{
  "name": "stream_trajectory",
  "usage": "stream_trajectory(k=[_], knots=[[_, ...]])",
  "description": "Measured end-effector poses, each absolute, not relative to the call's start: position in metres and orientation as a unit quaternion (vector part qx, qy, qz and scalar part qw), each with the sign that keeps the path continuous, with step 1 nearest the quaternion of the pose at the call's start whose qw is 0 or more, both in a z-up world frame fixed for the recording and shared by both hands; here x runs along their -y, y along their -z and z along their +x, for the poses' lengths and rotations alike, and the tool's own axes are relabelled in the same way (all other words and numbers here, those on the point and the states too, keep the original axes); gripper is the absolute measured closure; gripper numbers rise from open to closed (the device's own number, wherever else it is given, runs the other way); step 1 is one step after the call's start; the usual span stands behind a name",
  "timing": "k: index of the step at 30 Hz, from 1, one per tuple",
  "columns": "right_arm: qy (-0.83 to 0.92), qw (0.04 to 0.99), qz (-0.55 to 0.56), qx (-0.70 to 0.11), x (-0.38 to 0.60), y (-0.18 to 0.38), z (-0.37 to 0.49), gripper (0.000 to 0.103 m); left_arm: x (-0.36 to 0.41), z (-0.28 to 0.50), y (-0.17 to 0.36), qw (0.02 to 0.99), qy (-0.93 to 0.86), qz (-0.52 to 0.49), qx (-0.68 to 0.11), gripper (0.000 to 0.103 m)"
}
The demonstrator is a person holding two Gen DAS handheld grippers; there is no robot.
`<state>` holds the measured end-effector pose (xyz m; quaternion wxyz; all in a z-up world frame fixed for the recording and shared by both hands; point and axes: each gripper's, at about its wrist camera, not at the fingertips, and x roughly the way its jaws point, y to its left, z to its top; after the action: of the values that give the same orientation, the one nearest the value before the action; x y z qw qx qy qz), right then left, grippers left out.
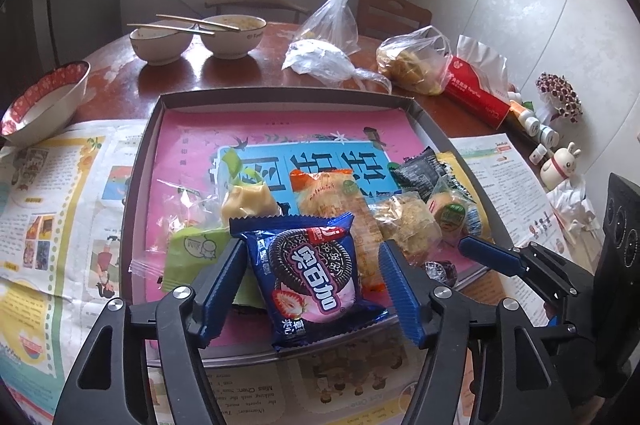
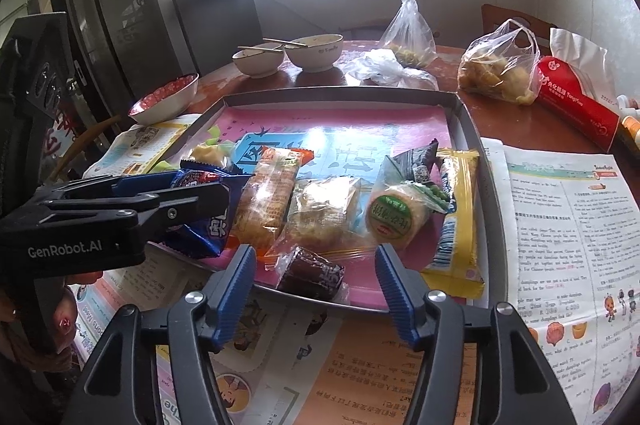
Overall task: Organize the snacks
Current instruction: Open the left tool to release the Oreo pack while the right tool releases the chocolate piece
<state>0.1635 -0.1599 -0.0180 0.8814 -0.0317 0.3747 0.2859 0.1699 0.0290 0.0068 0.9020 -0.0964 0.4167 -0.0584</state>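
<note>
A grey tray (image 1: 148,145) with a pink printed liner holds several wrapped snacks. My left gripper (image 1: 312,277) is open, its blue fingers on either side of a blue Oreo packet (image 1: 316,277) that lies at the tray's near edge. Behind it lie a green packet (image 1: 192,253), an orange cracker packet (image 1: 328,193) and a round cake (image 1: 448,209). In the right wrist view my right gripper (image 2: 316,277) is open, just in front of a dark brown wrapped sweet (image 2: 312,273) on the tray's (image 2: 464,121) near rim. The left gripper (image 2: 192,201) shows at left over the Oreo packet (image 2: 212,229).
Newspapers (image 2: 560,225) cover the wooden table around the tray. Behind stand two bowls with chopsticks (image 1: 200,37), a red-rimmed bowl (image 1: 44,101), plastic bags of food (image 1: 416,61), a red tissue pack (image 1: 476,93) and small bottles (image 1: 536,125). A yellow packet (image 2: 456,221) overhangs the tray's right edge.
</note>
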Motion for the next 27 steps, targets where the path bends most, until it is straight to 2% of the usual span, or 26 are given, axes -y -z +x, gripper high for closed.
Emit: stream_trajectory(k=[16,27], knots=[[-0.264,0.897,-0.034,-0.352,0.166,0.008,0.158,0.032,-0.027,0.161,-0.017,0.912,0.057,-0.089,-0.396,0.024],[-0.252,0.908,-0.038,-0.332,0.167,0.003,0.152,0.027,-0.029,0.156,-0.018,0.913,0.054,-0.094,-0.394,0.023]])
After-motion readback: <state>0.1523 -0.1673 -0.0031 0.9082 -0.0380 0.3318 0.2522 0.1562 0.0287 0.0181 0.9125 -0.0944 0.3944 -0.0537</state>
